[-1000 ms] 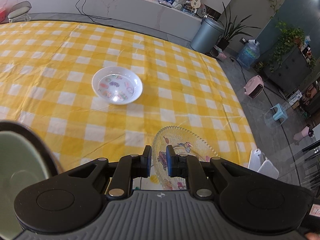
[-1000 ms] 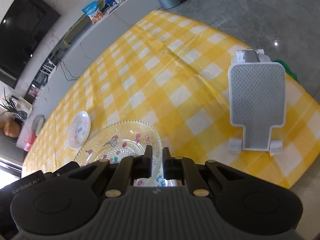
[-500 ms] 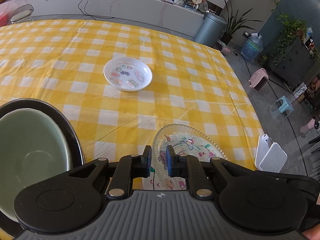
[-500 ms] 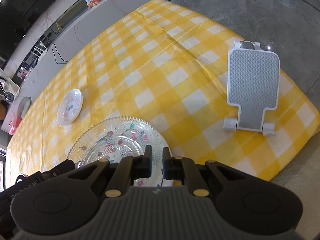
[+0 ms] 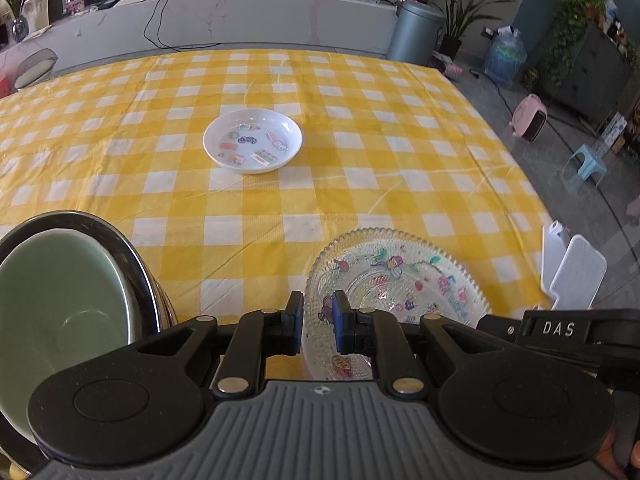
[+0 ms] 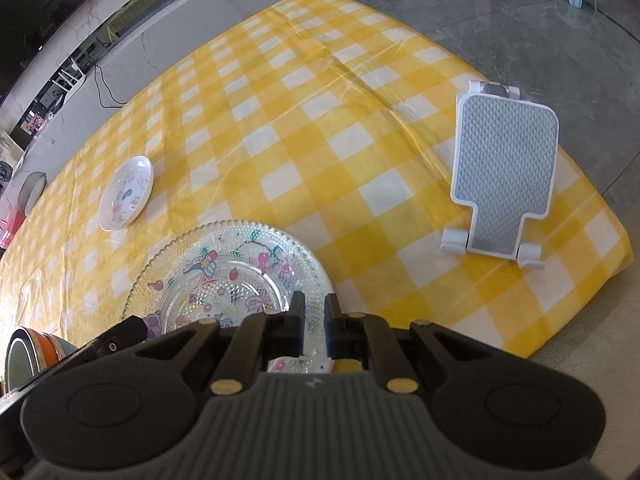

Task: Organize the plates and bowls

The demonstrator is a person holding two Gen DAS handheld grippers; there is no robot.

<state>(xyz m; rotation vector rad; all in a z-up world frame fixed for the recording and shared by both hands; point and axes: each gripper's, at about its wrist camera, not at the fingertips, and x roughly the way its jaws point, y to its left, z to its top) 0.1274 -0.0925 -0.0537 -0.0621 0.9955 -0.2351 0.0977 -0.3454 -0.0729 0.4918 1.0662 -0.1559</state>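
A clear glass plate (image 5: 396,284) with cartoon prints lies on the yellow checked tablecloth near the front edge; it also shows in the right wrist view (image 6: 228,276). A small white plate (image 5: 252,146) with stickers sits farther back, also in the right wrist view (image 6: 126,198). A green bowl (image 5: 60,304) nested in a dark metal bowl stands at the left; the stack shows in the right wrist view (image 6: 32,352). My left gripper (image 5: 318,320) hovers over the glass plate's left rim, jaws nearly closed and empty. My right gripper (image 6: 313,320) hovers over its near right rim, jaws nearly closed and empty.
A white and grey phone stand (image 6: 502,176) stands at the table's right edge, also in the left wrist view (image 5: 572,276). Beyond the table are a grey counter (image 5: 240,20), a bin (image 5: 414,32) and floor items.
Both grippers have pulled back and tilted up, so more of the table shows. The bowl stack has come into the left view. The plates have not moved.
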